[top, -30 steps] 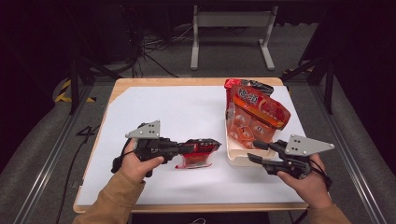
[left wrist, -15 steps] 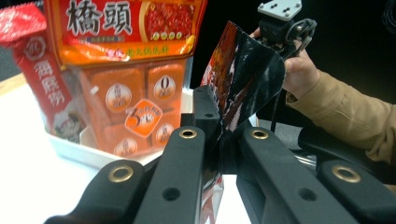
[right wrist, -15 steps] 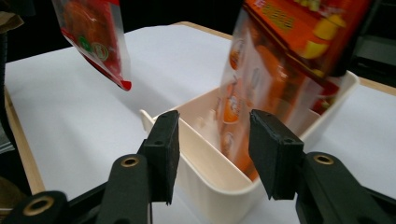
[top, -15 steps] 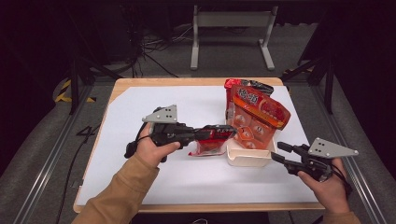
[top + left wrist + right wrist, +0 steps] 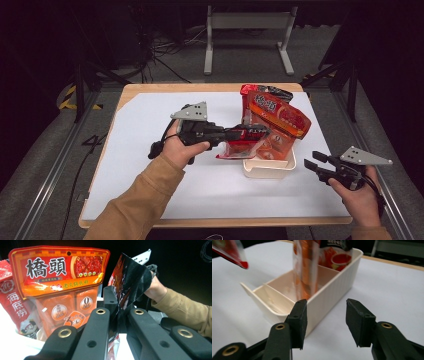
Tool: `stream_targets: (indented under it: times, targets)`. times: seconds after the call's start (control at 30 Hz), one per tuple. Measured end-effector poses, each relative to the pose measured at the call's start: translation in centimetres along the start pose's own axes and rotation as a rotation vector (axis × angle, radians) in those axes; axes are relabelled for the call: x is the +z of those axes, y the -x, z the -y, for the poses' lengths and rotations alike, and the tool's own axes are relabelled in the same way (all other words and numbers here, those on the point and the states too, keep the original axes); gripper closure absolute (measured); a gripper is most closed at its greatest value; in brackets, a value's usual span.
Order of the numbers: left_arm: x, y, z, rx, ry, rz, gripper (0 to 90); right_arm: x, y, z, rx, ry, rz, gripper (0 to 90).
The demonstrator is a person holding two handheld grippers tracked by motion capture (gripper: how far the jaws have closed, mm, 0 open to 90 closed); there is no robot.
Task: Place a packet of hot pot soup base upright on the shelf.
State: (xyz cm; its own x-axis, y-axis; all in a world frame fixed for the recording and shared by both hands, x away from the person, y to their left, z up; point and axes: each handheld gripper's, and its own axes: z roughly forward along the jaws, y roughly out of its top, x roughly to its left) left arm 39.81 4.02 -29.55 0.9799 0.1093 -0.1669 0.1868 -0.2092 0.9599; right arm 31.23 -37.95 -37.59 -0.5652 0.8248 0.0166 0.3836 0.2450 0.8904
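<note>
My left gripper (image 5: 261, 132) is shut on a dark red and black sauce packet (image 5: 239, 146), which hangs at the left edge of the cream divided bin (image 5: 269, 171). In the left gripper view the packet (image 5: 128, 281) sticks up between the jaws of the gripper (image 5: 119, 308). An orange packet (image 5: 281, 120) stands upright in the bin, with a red packet (image 5: 248, 93) behind it. My right gripper (image 5: 311, 161) hovers open and empty to the right of the bin. In the right gripper view its jaws (image 5: 325, 320) face the bin's ribbed wall (image 5: 332, 291), apart from it.
The bin rests on a white sheet (image 5: 150, 125) covering the wooden table (image 5: 120, 100). Its near compartments (image 5: 277, 292) hold nothing. Metal rails (image 5: 45, 190) run along both sides of the table, and a stand (image 5: 247, 35) is behind it.
My left gripper has carried the packet to the right and upward, up to the bin. My right gripper has drawn back to the right and lower, away from the bin.
</note>
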Motion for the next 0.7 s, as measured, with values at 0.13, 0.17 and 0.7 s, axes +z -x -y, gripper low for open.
stream_targets:
  times: [0.13,0.17,0.7]
  targets:
    - [0.5,-0.3,-0.1,-0.004,0.010,0.005,89.6,0.2,0.5,0.4,0.005,-0.018,0.043,49.1]
    - [0.7,-0.3,-0.1,-0.002,0.014,0.008,89.6,0.3,0.6,0.4,0.011,-0.017,0.047,48.4]
    - [3.4,-1.5,-0.1,-0.010,0.044,0.047,89.6,2.1,1.6,1.2,0.028,-0.063,0.065,43.6]
